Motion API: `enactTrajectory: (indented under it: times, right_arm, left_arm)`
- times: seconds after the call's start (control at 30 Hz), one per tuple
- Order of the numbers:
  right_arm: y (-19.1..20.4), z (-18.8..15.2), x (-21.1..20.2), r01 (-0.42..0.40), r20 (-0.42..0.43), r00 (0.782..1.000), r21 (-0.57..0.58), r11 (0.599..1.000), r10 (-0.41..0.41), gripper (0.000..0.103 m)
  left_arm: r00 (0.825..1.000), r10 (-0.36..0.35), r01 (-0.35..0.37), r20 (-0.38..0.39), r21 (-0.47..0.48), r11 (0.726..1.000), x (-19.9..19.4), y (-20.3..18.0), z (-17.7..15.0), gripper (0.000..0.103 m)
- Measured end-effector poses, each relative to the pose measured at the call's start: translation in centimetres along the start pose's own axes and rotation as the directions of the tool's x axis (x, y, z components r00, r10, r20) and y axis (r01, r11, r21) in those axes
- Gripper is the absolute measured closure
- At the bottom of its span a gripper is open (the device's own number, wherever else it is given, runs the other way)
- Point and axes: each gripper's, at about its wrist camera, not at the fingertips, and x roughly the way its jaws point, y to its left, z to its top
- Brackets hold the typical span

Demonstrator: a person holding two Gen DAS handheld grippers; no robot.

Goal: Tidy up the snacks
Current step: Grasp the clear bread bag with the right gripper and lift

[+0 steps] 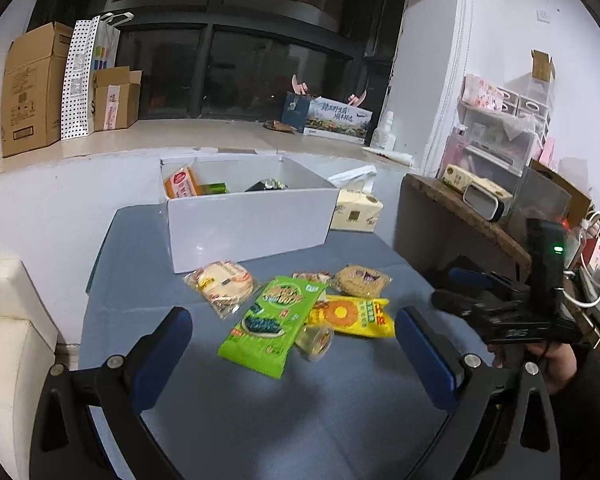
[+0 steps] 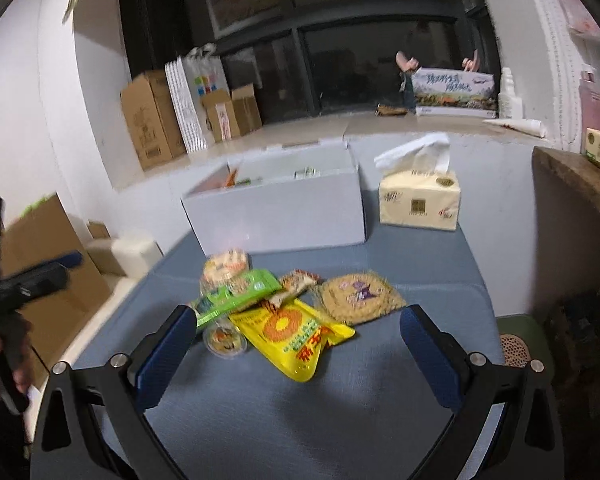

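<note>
Left wrist view showed the snacks heaped on the blue bench (image 1: 236,420) in front of the white box (image 1: 244,224), which already held a few packets. To do this step well, I judged I should take the top-lying green packet (image 1: 274,322) first, closing across its narrow width so the small clear cup (image 1: 315,342) beside it stayed put. My left gripper (image 1: 294,344) hung above the pile, jaws wide and empty. My right gripper (image 2: 298,346) hovered over the yellow packet (image 2: 296,336), jaws equally wide, touching nothing.
</note>
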Motion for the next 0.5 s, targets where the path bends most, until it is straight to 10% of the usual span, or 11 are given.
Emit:
enactTrajectory:
  times: [0.5]
  right_arm:
    - [-4.3, 2.5, 14.2, 0.084, -0.294, 0.949, -0.099, 0.992, -0.11, 0.0]
  left_arm:
    - [0.999, 0.006, -0.005, -0.049, 0.02, 1.0, 0.4, 0.8, -2.4, 0.0]
